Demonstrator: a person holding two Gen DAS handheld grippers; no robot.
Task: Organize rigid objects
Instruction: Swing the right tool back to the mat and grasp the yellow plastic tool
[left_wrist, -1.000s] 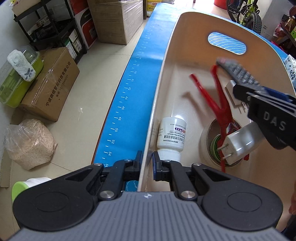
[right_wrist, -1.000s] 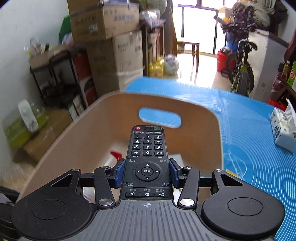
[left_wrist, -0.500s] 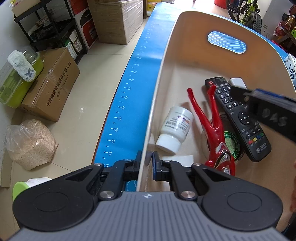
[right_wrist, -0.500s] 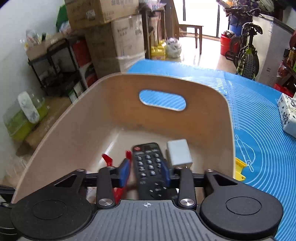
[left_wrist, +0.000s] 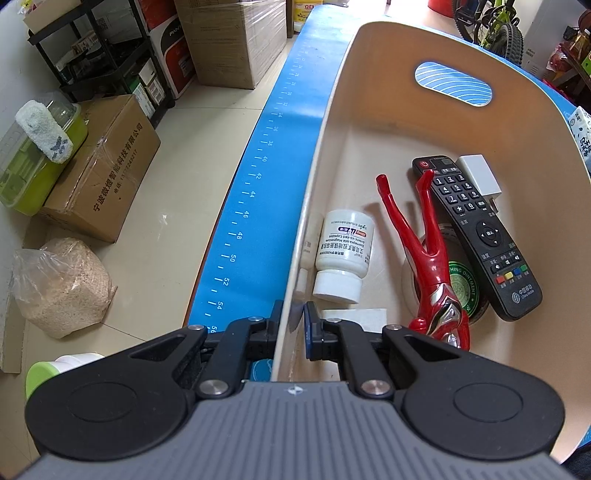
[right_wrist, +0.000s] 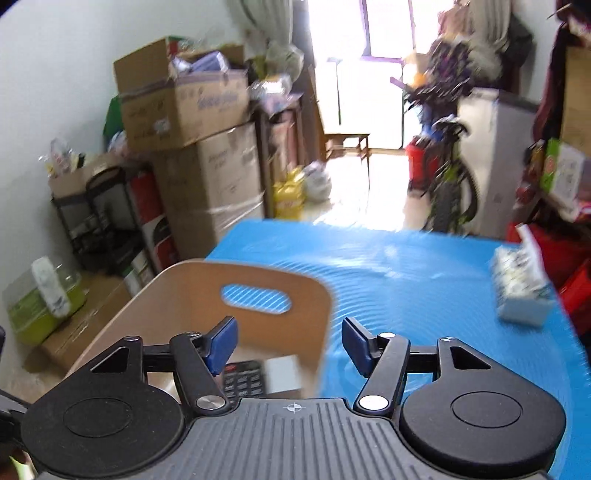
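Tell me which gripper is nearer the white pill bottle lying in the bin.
Left. The left gripper is clamped on the bin wall, right beside the white pill bottle's cap. The right gripper hangs open and empty above the bin.

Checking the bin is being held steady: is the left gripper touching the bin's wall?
Touching. In the left wrist view the left gripper is shut on the bin, its two fingers pressed against either side of the near wall's rim.

Cardboard box (left_wrist: 99, 166), sawdust bag (left_wrist: 61, 284) on floor; bicycle (right_wrist: 448, 177) by doorway.
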